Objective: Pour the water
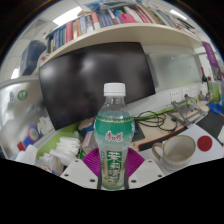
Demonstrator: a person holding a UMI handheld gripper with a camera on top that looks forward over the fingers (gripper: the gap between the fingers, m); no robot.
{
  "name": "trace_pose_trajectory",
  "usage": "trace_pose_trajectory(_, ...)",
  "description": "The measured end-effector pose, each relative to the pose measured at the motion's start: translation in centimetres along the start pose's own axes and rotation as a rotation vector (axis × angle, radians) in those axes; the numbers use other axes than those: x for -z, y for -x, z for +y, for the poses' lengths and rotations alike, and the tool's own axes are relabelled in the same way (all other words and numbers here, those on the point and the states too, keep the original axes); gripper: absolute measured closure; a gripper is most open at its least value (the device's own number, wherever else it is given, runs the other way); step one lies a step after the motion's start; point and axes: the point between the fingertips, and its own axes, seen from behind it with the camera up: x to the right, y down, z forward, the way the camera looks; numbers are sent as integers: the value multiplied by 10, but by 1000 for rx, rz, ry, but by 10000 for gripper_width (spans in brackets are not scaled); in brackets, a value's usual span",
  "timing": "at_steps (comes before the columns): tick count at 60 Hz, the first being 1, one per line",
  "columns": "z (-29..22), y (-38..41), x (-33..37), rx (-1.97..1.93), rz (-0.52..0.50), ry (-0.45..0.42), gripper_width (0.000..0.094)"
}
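Bottle (114, 138) was seen upright, dead centre, between the two pink pads (93, 161) of the tongs (113, 165), white cap on, green label around the lower body. The pads were seen at both sides of the labelled part, and the tongs were judged clamped on the bottle, though a hairline gap could not be ruled out. Whether the base rested on the table (165, 125) or hung just above it could not be told; the base was hidden low between the fingers. The bottle looked close to full, so it was judged fairly heavy for its size, thin plastic, somewhat squeezable and smooth; a hold on the labelled middle was judged right, firm but not crushing. The cap was still on, so pouring was not yet possible as seen. A white mug (177, 151) stood near, to the right of the bottle and just ahead, the likely target. A dark round thing (205, 143) lay beyond the mug. Cables (150, 121) and clutter were spread behind, with two dark monitors (85, 80) and a bookshelf (110, 25) above. White packets or tissue (62, 150) lay to the left. The mug's handle side and the cables were judged the only likely snags.
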Motion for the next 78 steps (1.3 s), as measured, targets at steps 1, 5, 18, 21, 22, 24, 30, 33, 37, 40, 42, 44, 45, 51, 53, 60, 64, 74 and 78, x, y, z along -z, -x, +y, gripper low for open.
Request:
trace_pose_trajectory(1,-5,1,2,-50,-7,6,635)
trace_pose_trajectory(5,-19,2,6,-303,-40,50,635)
trace_pose_trajectory(18,-52,0,26,-982,-124,128,636)
trace_pose_trajectory(21,-55,3,29,-1116,-154,140,636)
trace_pose_trajectory(22,-60,6,30,-1172,-161,150,637)
trace_pose_trajectory(24,-63,7,31,-1279,-195,158,638)
trace_pose_trajectory(30,-77,11,37,-1490,-270,153,637)
trace_pose_trajectory(33,-89,13,39,-1607,-306,148,639)
trace_pose_trajectory(37,-100,7,38,-1781,-361,129,637)
trace_pose_trajectory(40,-103,0,36,-1860,-386,109,637)
trace_pose_trajectory(42,-102,-5,35,-1884,-387,101,637)
trace_pose_trajectory(44,-104,-7,36,-1888,-381,108,638)
trace_pose_trajectory(45,-103,-8,35,-1886,-381,106,638)
trace_pose_trajectory(51,-105,-18,34,-1960,-390,92,637)
trace_pose_trajectory(53,-104,-20,34,-1973,-385,92,637)
trace_pose_trajectory(60,-104,-20,35,-1997,-391,104,637)
trace_pose_trajectory(64,-106,-16,37,-1980,-401,119,637)
trace_pose_trajectory(74,-120,1,47,-1522,-359,163,636)
trace_pose_trajectory(78,-136,-10,58,-1161,-313,104,637)
